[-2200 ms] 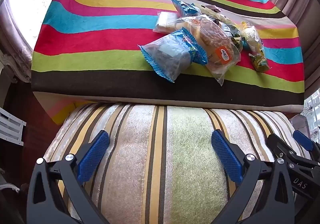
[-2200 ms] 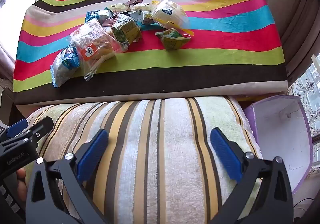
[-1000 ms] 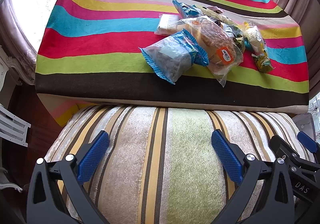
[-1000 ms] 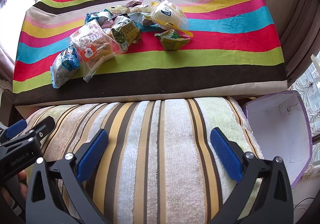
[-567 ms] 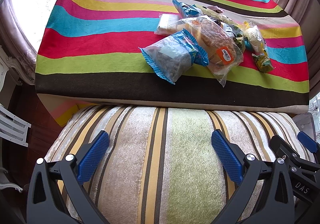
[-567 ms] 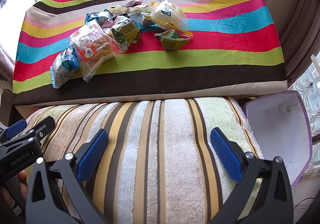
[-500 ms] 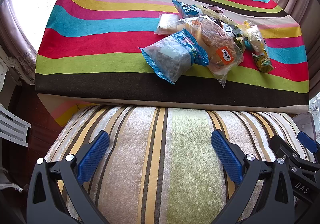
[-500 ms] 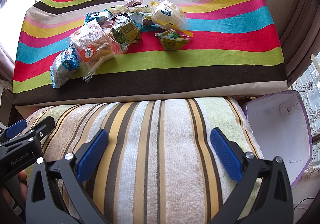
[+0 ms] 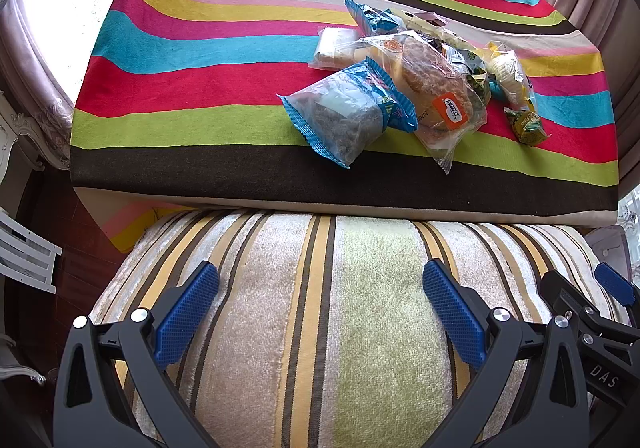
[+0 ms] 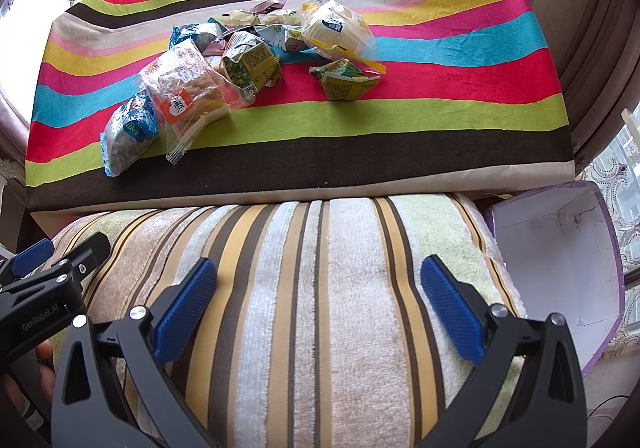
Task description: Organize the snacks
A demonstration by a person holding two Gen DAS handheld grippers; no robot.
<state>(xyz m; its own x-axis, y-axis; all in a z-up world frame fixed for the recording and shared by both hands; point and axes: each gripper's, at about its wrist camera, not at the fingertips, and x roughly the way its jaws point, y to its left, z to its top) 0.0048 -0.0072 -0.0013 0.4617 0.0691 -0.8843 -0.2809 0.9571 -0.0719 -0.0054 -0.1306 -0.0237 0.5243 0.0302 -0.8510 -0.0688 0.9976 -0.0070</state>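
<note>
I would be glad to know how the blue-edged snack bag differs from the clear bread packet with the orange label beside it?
The blue-edged snack bag has blue crimped ends and dark, grainy contents; the clear bread packet is clear all over, with an orange label and a brown bun inside. The snack bag lies nearest the cloth's near-left edge of the pile, while the bread packet sits further in, against the other snacks. Both are sealed, lie flat on the striped cloth and touch each other.

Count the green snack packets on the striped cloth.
2 clearly: one in the pile beside the bread bag, one alone to its right. Others may be buried.
</note>
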